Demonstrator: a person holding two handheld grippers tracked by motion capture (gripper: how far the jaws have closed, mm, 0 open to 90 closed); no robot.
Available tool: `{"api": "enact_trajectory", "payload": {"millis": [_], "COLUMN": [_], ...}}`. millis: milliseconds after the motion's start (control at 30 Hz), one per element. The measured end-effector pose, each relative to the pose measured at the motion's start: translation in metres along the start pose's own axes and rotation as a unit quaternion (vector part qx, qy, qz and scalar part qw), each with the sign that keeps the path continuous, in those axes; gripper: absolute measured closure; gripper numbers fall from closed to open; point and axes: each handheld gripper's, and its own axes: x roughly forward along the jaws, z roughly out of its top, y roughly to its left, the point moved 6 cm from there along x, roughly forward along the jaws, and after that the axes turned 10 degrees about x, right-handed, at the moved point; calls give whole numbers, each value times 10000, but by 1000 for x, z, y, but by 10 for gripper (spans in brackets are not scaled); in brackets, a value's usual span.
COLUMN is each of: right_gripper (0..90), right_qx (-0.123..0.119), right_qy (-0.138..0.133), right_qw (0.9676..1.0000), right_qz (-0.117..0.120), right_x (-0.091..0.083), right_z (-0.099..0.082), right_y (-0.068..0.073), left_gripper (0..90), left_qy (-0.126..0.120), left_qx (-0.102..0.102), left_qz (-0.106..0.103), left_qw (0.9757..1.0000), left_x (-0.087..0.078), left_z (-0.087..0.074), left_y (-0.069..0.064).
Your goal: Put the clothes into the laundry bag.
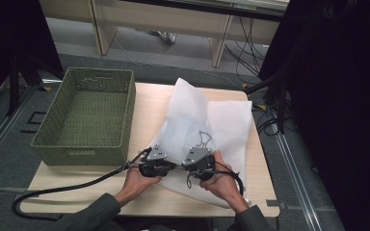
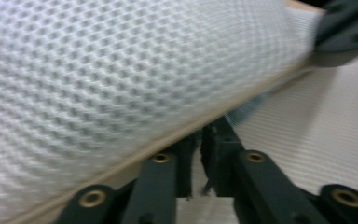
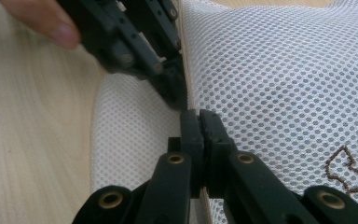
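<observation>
We have both grippers clamped on the near edge of a white mesh laundry bag (image 1: 200,130), side by side and almost touching. Left gripper (image 2: 200,140): jaws pressed together with the bag's beige-trimmed hem between them, the mesh bulging up just past the tips and off to that view's left. Right gripper (image 3: 199,122): jaws also shut, pinching the same trimmed seam; straight ahead of its tips sits the other gripper's black jaw set, biting the hem at the next spot along. A fingertip (image 3: 51,25) of the left hand shows beyond that.

Why so close together: we read it as two pinch points on one edge, so the hem can be drawn apart or lifted evenly without the floppy mesh sagging between grips. Gripping the stiffer trim rather than the open mesh gives the pads something firmer to hold.

Outward from the right gripper, a brown stitched outline (image 3: 349,168) sits on the mesh just to the side of its jaws. In the high view, the bag spreads away from both grippers across the wooden table (image 1: 144,106), far corner peaked up. Well off beyond the left gripper stands a green woven basket (image 1: 58,144), nothing visible inside, probably where the bag is headed, though we can't be sure.
</observation>
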Motion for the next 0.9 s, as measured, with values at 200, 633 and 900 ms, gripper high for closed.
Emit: {"api": "enact_trajectory", "payload": {"millis": [200, 633, 900], "right_gripper": [898, 896, 897], "right_qx": [47, 43, 117], "right_qy": [12, -125, -96], "right_qw": [10000, 9999, 9999], "right_qz": [40, 2, 61], "right_x": [1, 1, -2], "right_z": [0, -2, -1], "right_y": [-2, -8, -8], "left_gripper": [886, 543, 585], "left_qy": [-52, 188, 17], "left_qx": [-198, 392, 170], "left_qz": [206, -236, 47], "left_qw": [9996, 9988, 9998], "left_x": [4, -3, 14], "left_z": [5, 12, 18], "left_y": [12, -15, -15]}}
